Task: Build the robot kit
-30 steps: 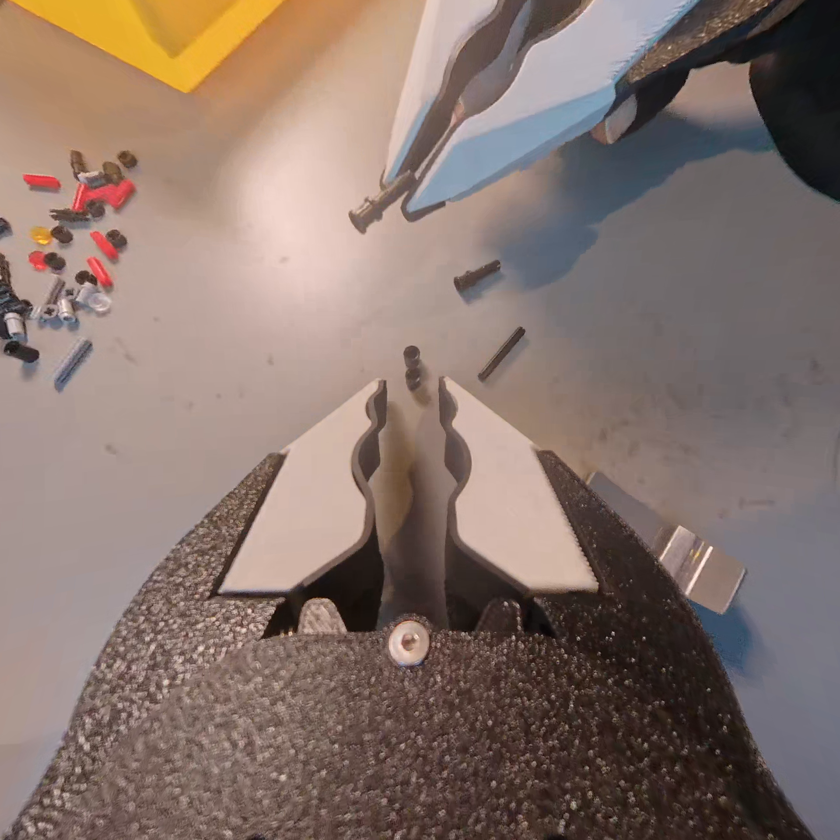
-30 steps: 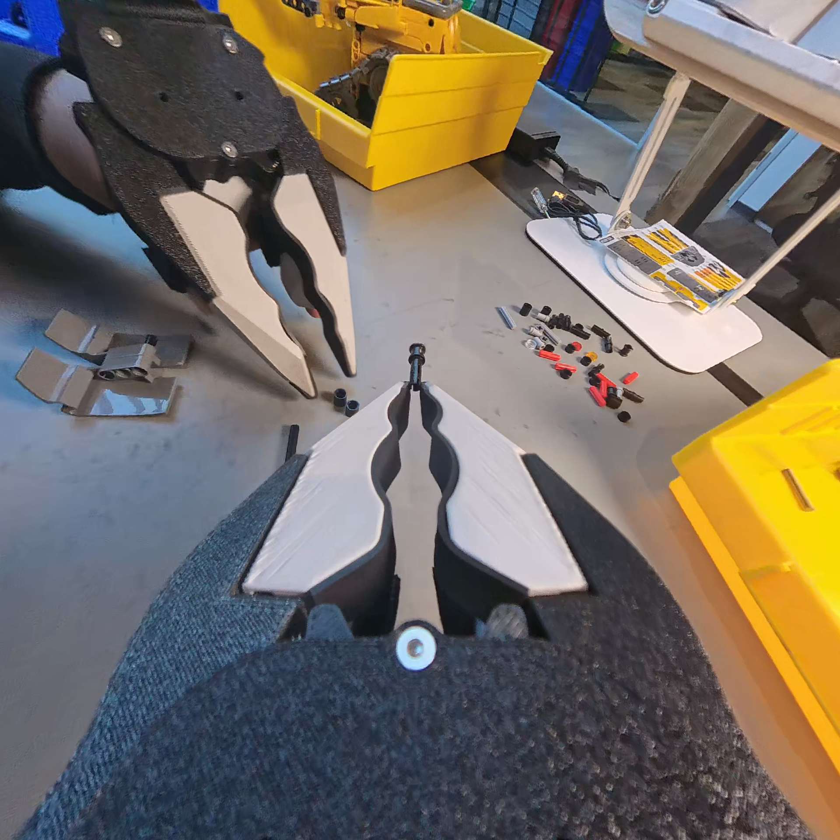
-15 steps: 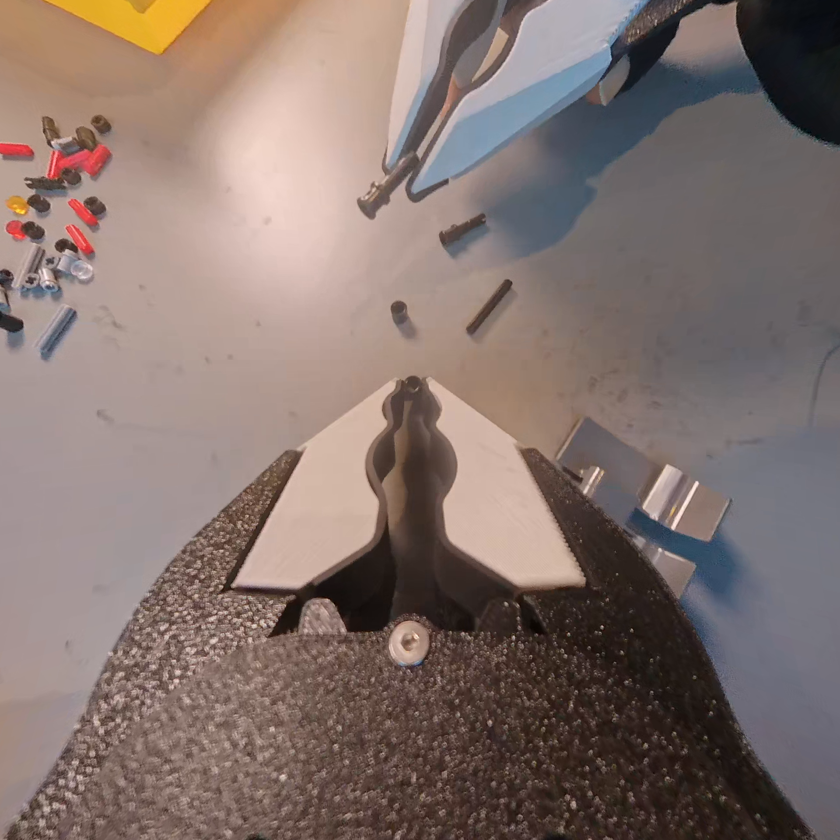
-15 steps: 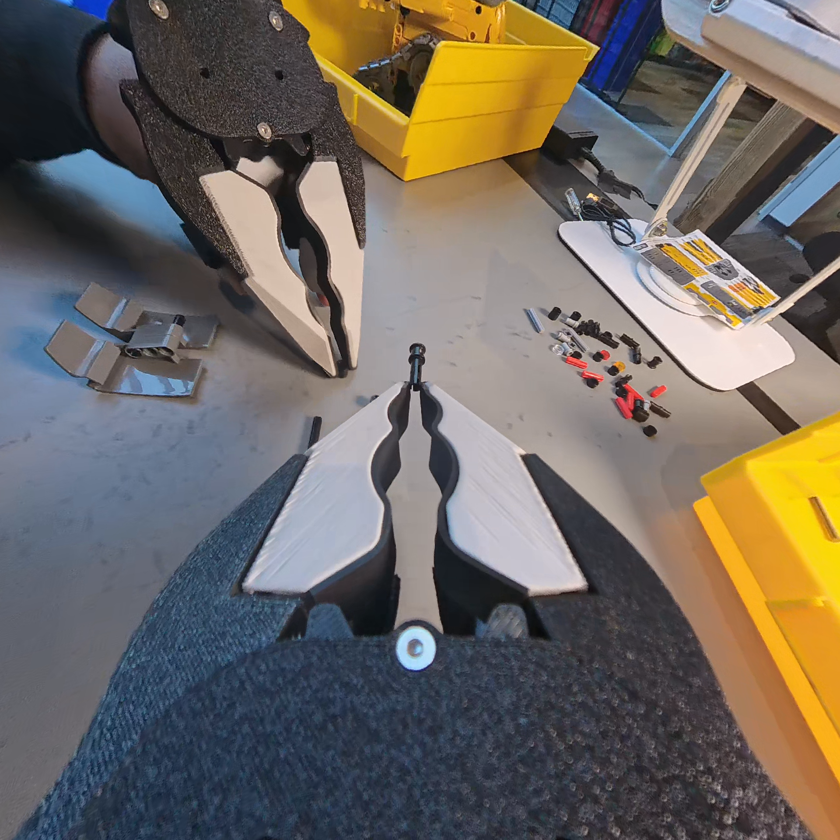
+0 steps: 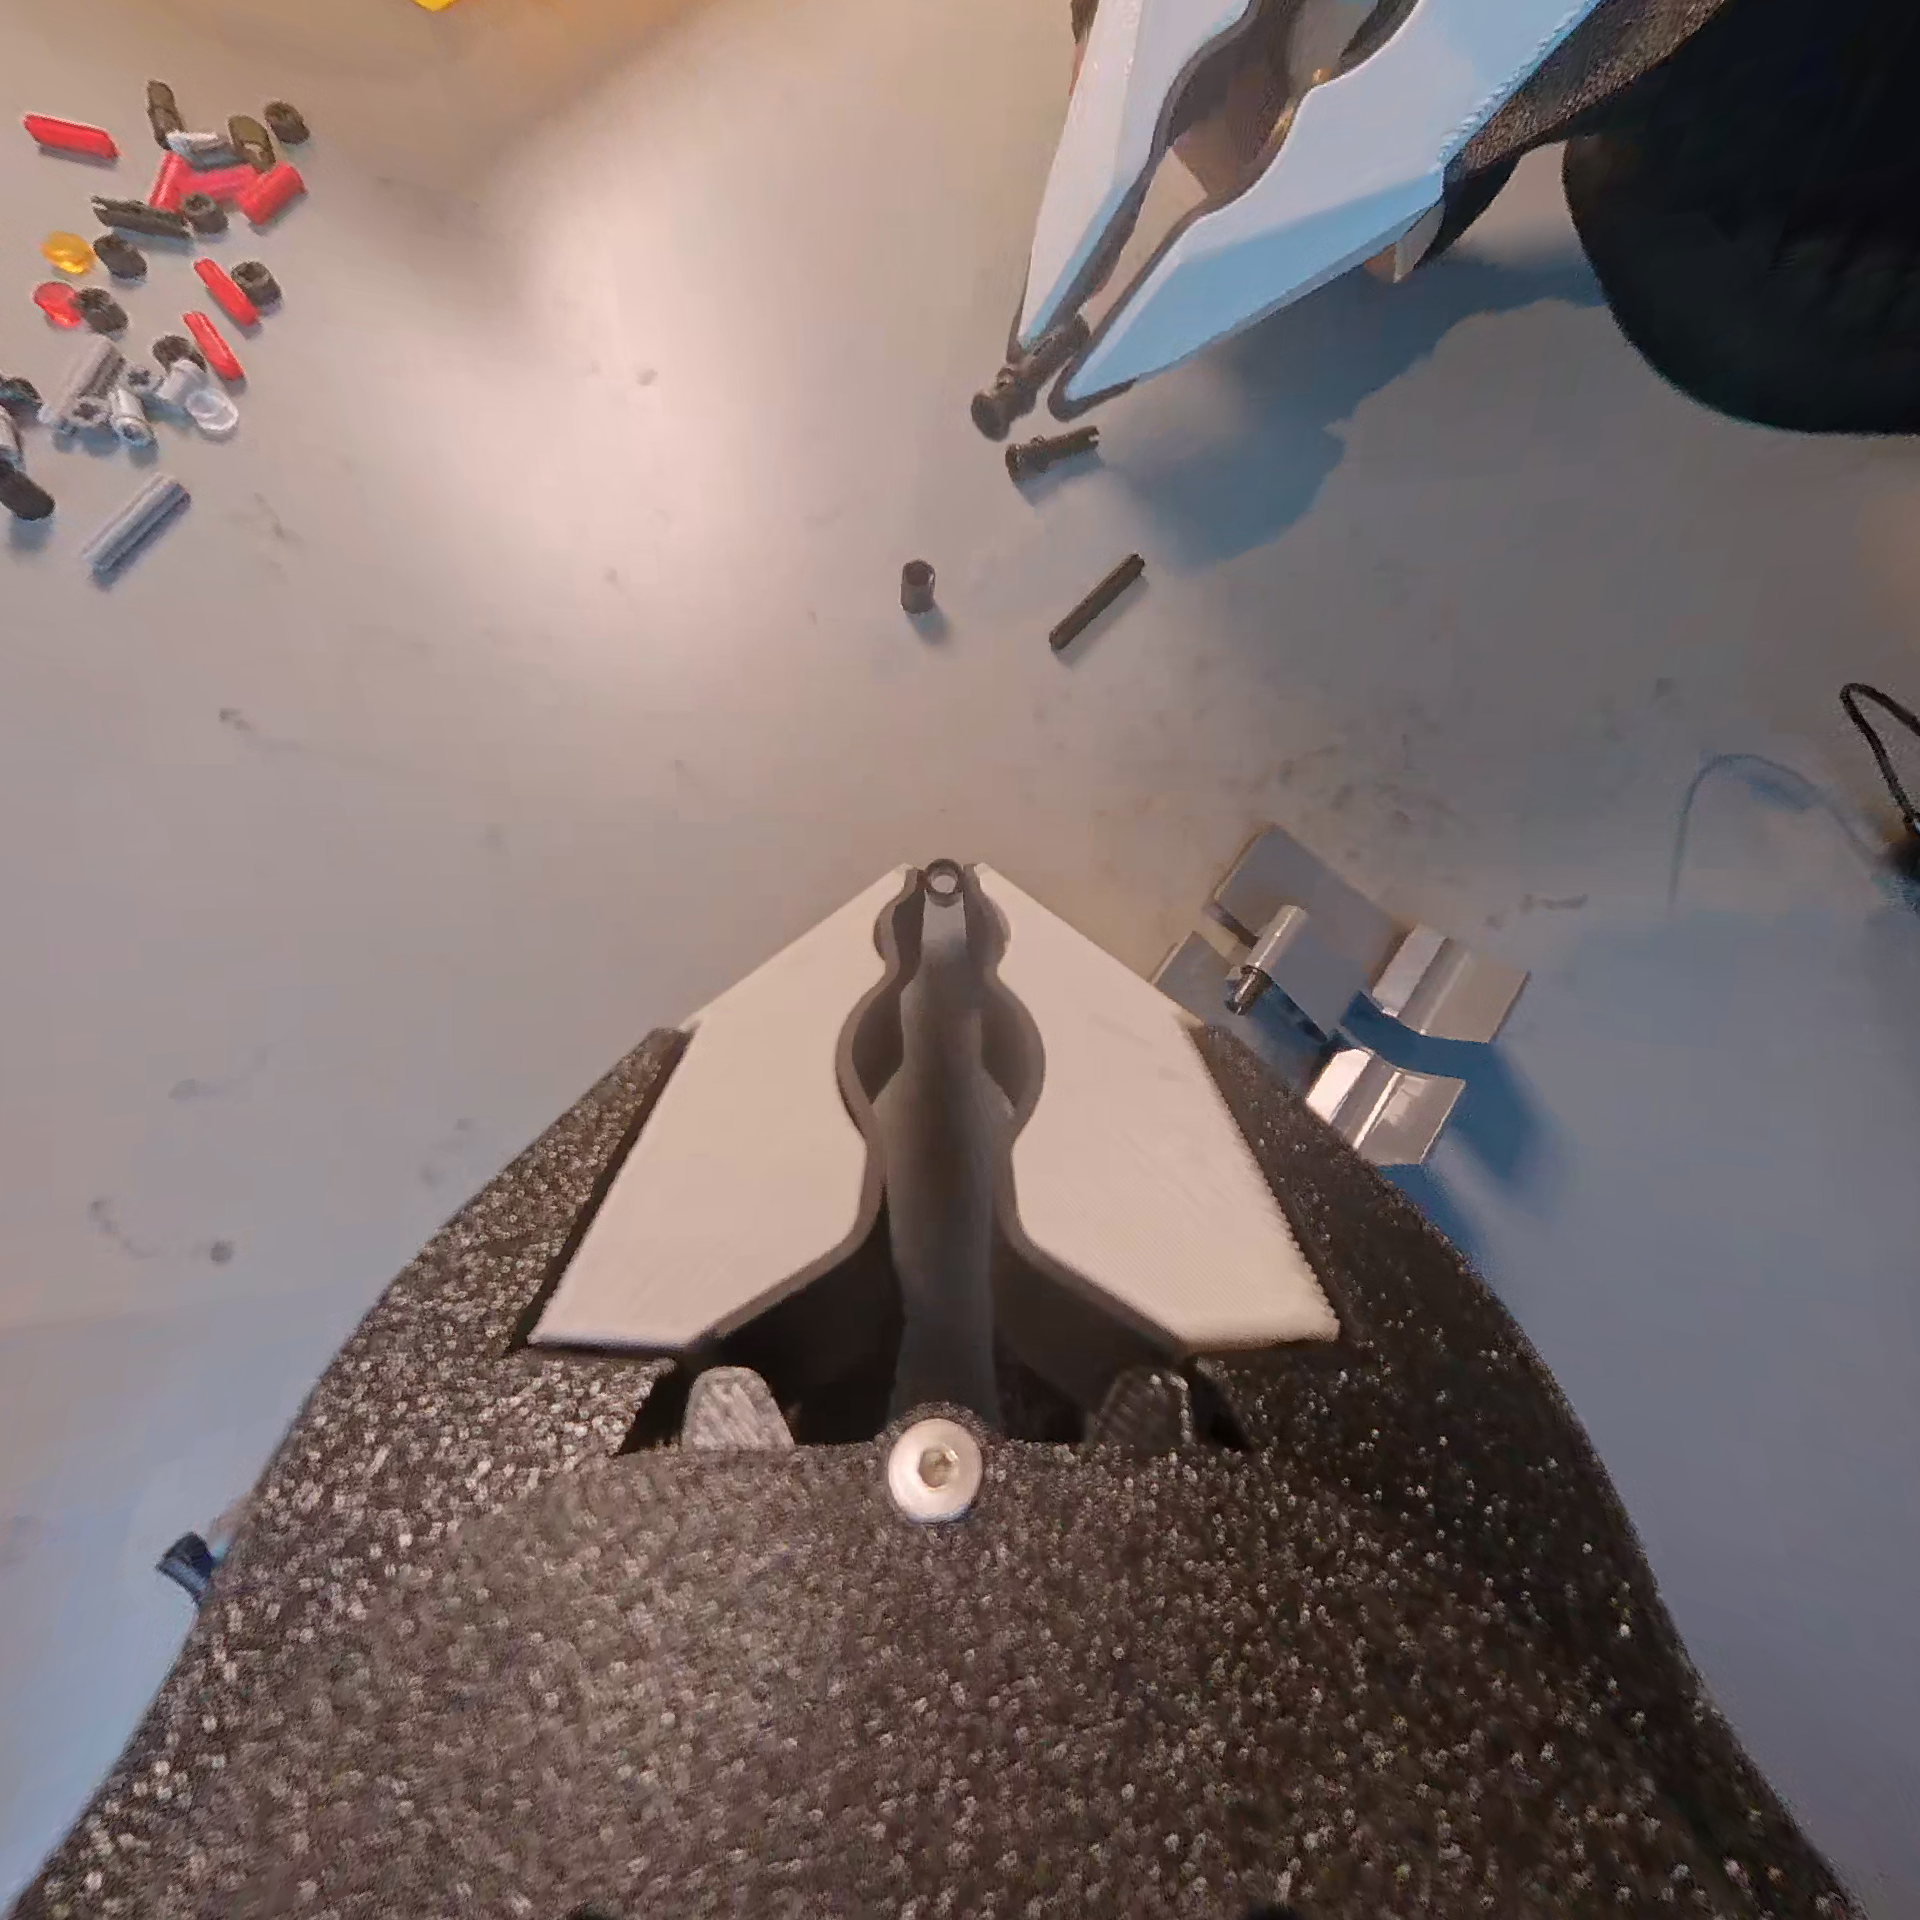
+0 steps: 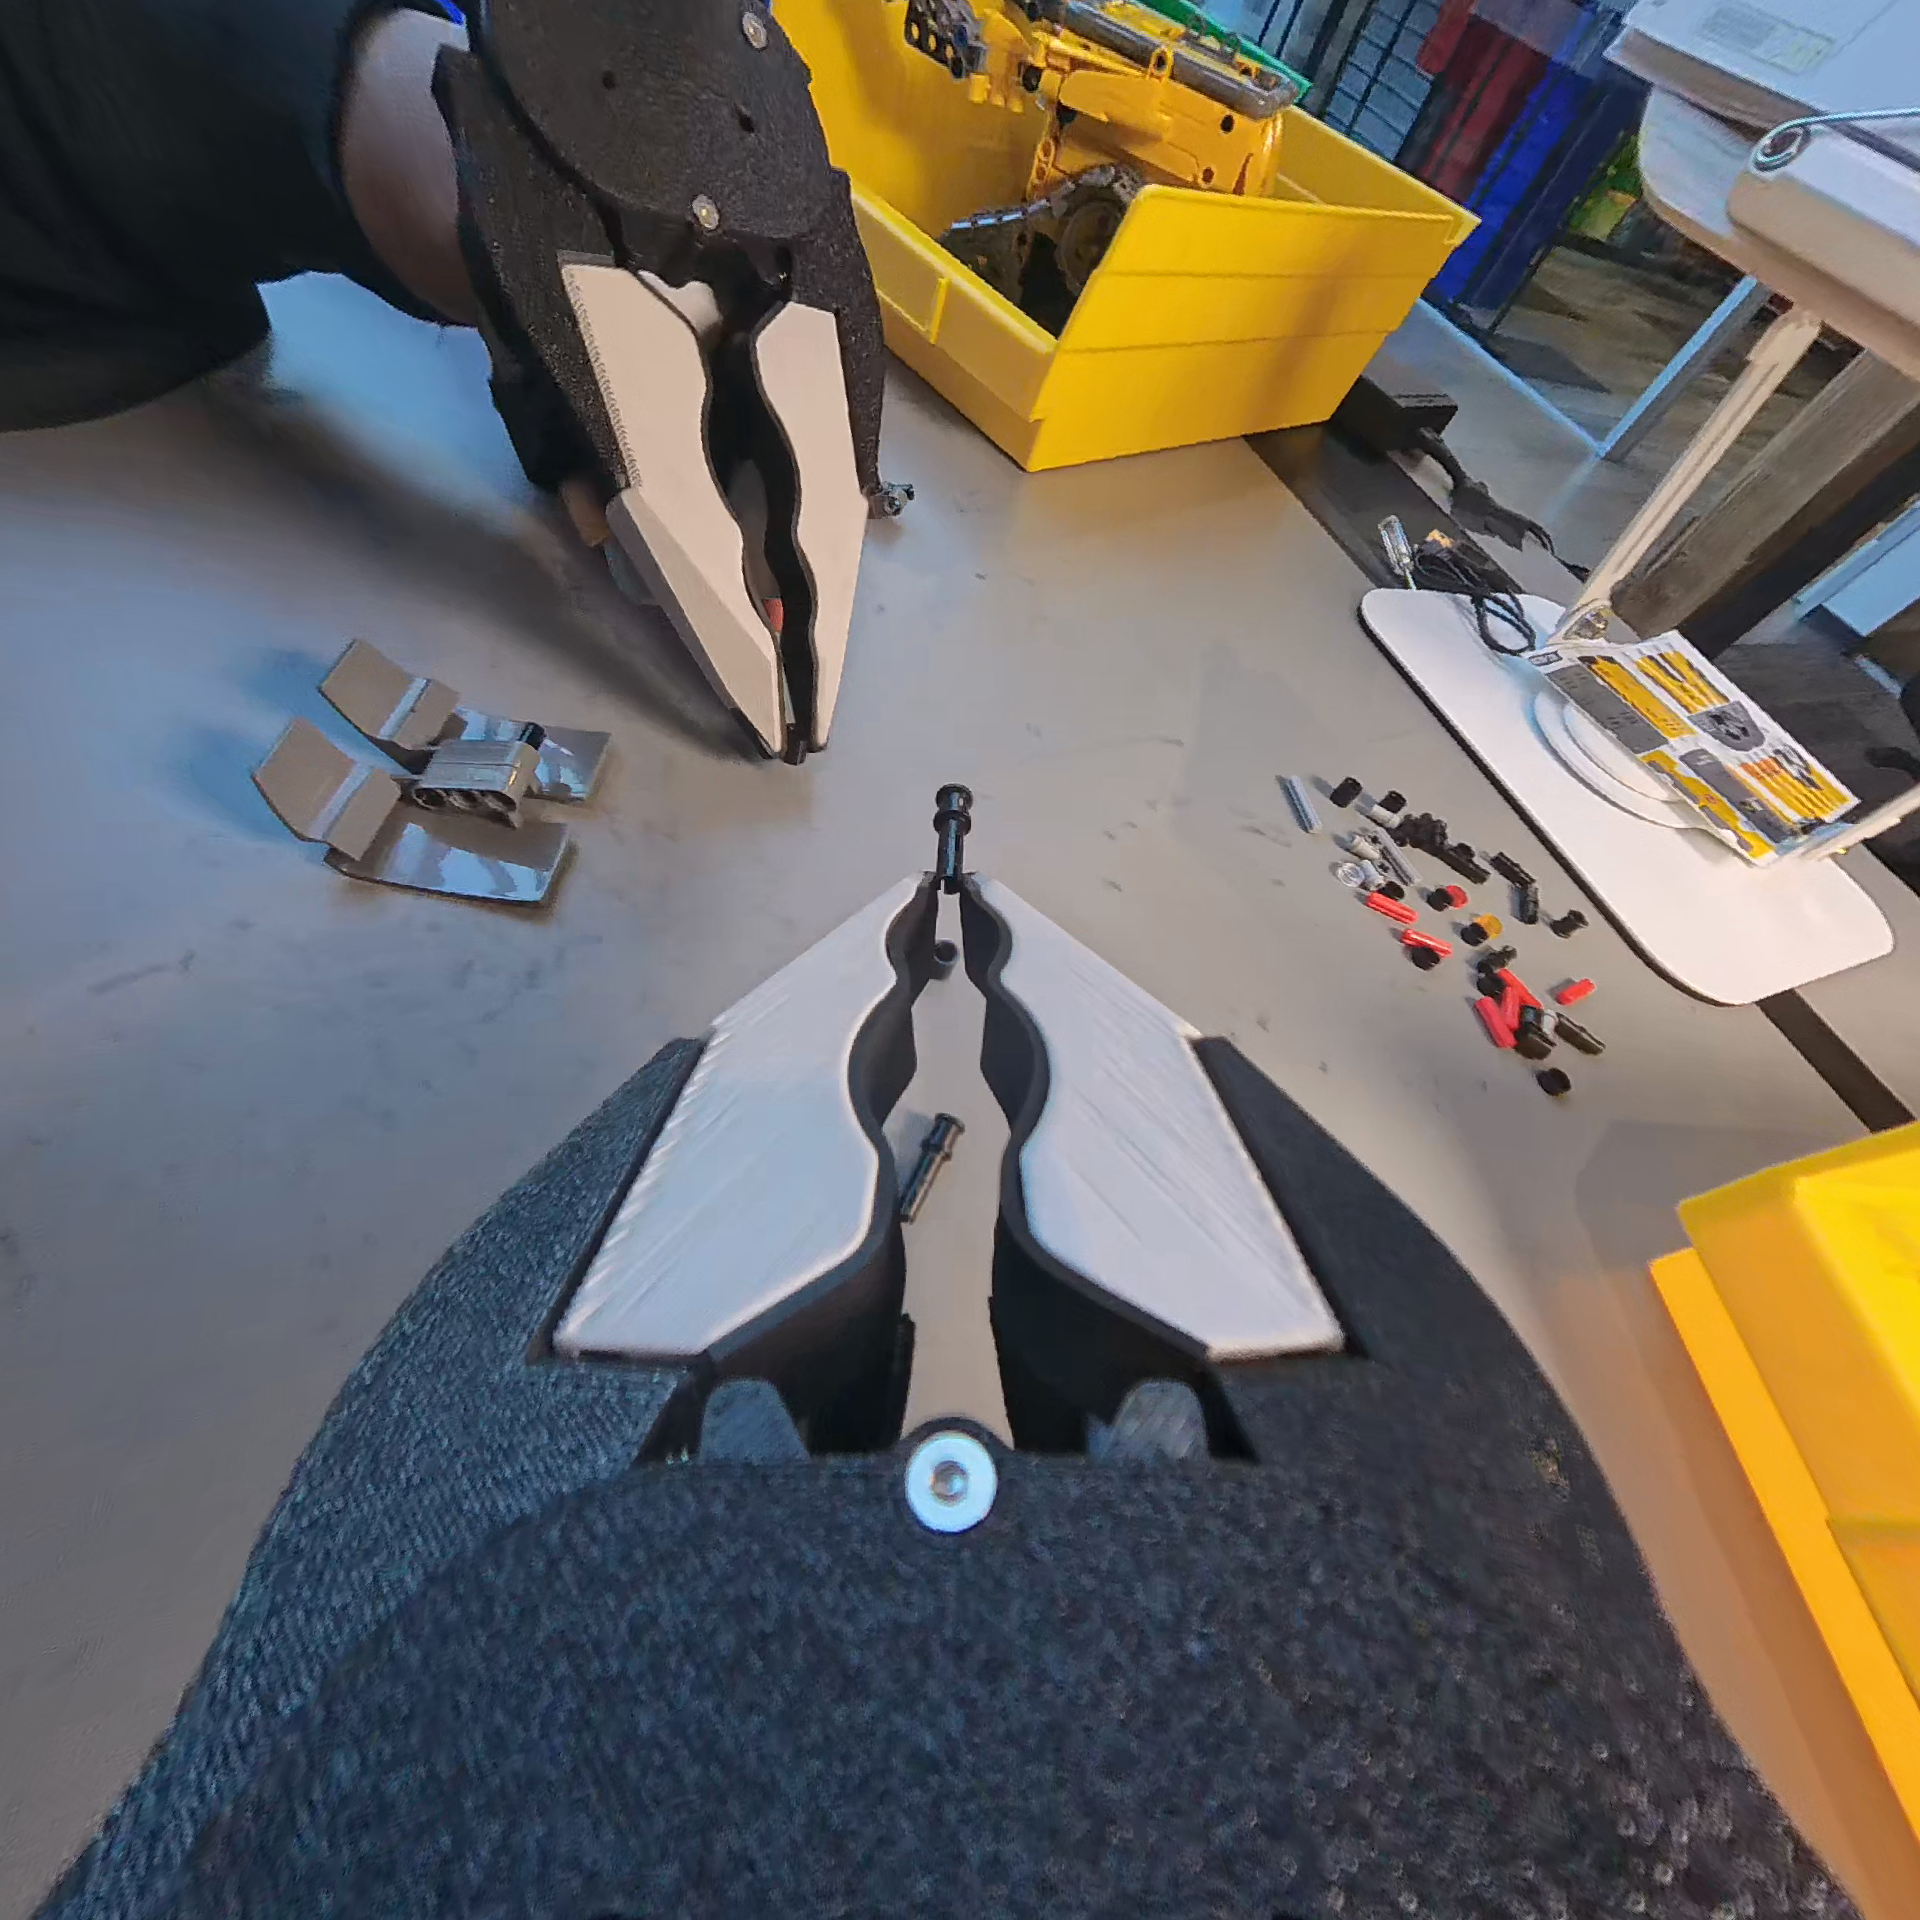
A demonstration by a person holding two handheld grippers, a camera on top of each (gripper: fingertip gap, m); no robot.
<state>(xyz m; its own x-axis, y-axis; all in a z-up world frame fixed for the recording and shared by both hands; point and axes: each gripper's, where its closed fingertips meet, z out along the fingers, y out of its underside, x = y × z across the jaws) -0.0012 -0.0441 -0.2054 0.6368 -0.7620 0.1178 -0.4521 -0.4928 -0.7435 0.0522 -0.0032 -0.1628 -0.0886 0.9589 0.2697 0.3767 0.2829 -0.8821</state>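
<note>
My left gripper (image 5: 943, 885) is shut on a small black bush (image 5: 943, 879), held end-on between its tips above the grey table (image 5: 520, 727). It also shows in the right wrist view (image 6: 792, 740), tips down near the table. My right gripper (image 6: 948, 885) is shut on a black pin (image 6: 951, 826) that sticks out past its tips. It shows at the top of the left wrist view (image 5: 1039, 379), with the pin (image 5: 1006, 393). A second black pin (image 5: 1051, 454), a black bush (image 5: 916, 584) and a thin black axle (image 5: 1096, 615) lie on the table between the grippers.
Grey curved panels joined by a grey beam (image 6: 436, 800) lie by the left gripper. A scatter of small red, black and grey parts (image 6: 1455, 914) lies to the right. Nearby are a yellow bin with a yellow model (image 6: 1195, 343), a white board with a booklet (image 6: 1621, 883) and another yellow bin (image 6: 1818, 1351). The tips of one gripper are about 9 cm away from the tips of the other. My right gripper's tips are some 5 cm from the thin black axle (image 5: 1096, 615).
My left gripper closed on one of the two black bushes and drew back with it. My right gripper kept its hold on the pin and shifted over the loose pin.
</note>
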